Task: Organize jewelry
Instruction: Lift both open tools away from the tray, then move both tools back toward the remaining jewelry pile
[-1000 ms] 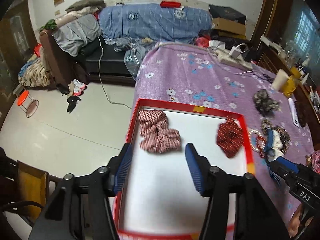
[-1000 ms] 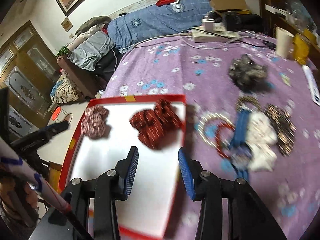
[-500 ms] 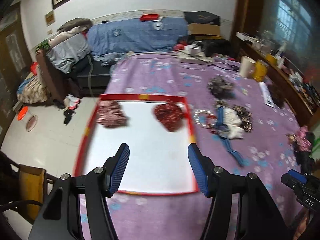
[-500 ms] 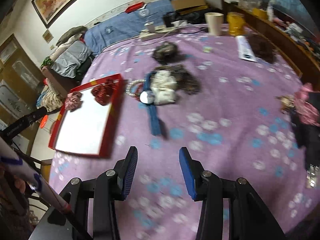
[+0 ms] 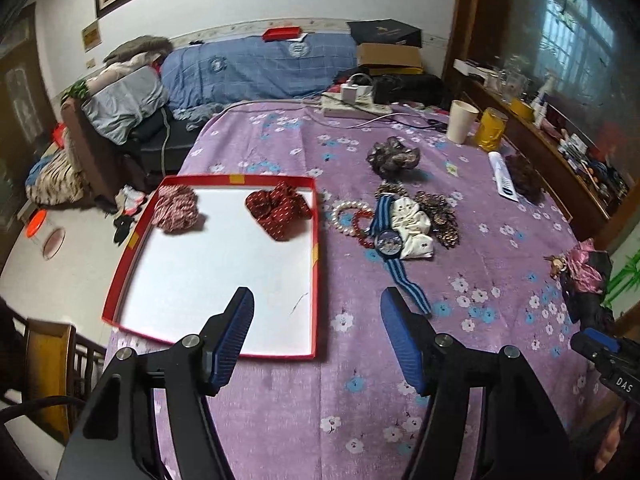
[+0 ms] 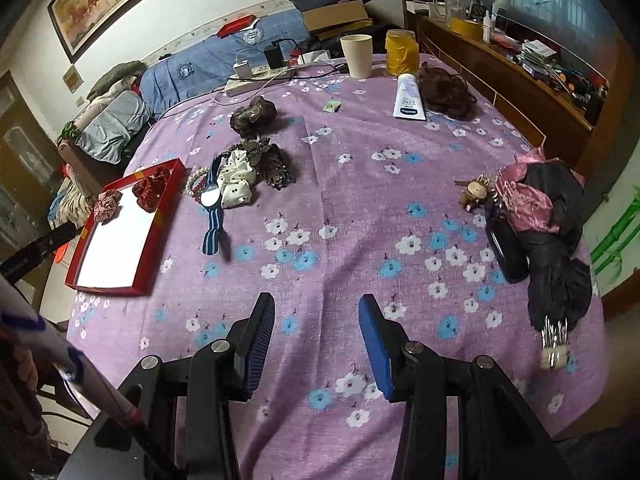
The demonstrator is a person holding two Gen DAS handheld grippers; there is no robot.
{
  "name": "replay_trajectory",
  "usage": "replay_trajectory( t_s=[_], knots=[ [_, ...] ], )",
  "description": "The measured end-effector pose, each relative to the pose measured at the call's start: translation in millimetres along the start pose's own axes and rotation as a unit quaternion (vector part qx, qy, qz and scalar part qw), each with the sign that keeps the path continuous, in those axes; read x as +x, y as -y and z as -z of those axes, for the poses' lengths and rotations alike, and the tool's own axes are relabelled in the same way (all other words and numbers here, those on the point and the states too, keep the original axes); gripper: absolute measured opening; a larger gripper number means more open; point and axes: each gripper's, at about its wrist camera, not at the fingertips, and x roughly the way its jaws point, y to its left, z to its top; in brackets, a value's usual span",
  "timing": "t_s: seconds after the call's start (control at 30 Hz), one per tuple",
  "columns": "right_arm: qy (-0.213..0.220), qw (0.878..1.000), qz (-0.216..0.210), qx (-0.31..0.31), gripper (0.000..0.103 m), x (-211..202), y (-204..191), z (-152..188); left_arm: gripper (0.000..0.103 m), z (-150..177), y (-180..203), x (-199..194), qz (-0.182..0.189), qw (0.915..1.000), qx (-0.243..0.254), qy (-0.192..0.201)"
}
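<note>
A red-rimmed tray (image 5: 316, 280) (image 6: 160, 236) with a white floor lies at the table's left edge. It holds a pink checked scrunchie (image 5: 176, 208) (image 6: 107, 205) and a dark red scrunchie (image 5: 280, 210) (image 6: 152, 190). Right of it lie a pearl bracelet (image 5: 344, 216), a red bead bracelet (image 5: 360, 228), a blue striped watch (image 5: 390, 244) (image 6: 212, 208), a white scrunchie (image 5: 416, 228) (image 6: 238, 178) and a dark patterned scrunchie (image 5: 438, 212) (image 6: 270, 158). My left gripper (image 5: 316, 328) and right gripper (image 6: 316, 340) are open, empty, above the near table.
A grey scrunchie (image 5: 394, 156) (image 6: 254, 114) lies farther back. A paper cup (image 6: 357, 56), yellow jar (image 6: 401, 51), white tube (image 6: 409, 98), brown hairpiece (image 6: 446, 94) and power strip (image 6: 256, 78) sit at the far end. A pink and black bundle (image 6: 536, 204) lies right.
Both grippers have pulled back from the tray toward the near edge of the table and risen. Much more of the table now shows. Both stay open and empty.
</note>
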Motion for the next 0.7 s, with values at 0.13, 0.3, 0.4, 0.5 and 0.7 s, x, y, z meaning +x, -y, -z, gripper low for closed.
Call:
replay_trajectory(
  t_s=[0.13, 0.3, 0.4, 0.5, 0.7],
  knots=[
    [-0.002, 1.0, -0.008, -0.012, 0.047, 3.8, 2.3, -3.9, 0.065, 2.2, -2.1, 2.9, -0.011, 0.9998, -0.013, -0.005],
    [-0.006, 1.0, -0.016, -0.014, 0.047, 11.8, 6.8, -12.0, 0.065, 6.3, -0.7, 4.3, -0.022, 0.9995, -0.021, -0.006],
    [-0.017, 0.999, -0.038, -0.021, 0.047, 20.7, 2.0, -17.2, 0.065, 9.4, -3.3, 4.3, -0.036, 0.9987, -0.036, -0.01],
    [-0.019, 0.997, -0.066, -0.026, 0.047, 25.7, -2.3, -26.6, 0.065, 10.3, 4.8, 0.2, -0.031, 0.9982, -0.049, -0.014],
    [0.047, 0.997, -0.058, 0.016, 0.053, 10.3, 55.1, -71.2, 0.065, 16.6, 66.5, -25.6, 0.027, 0.9995, 0.001, -0.015]
  ],
)
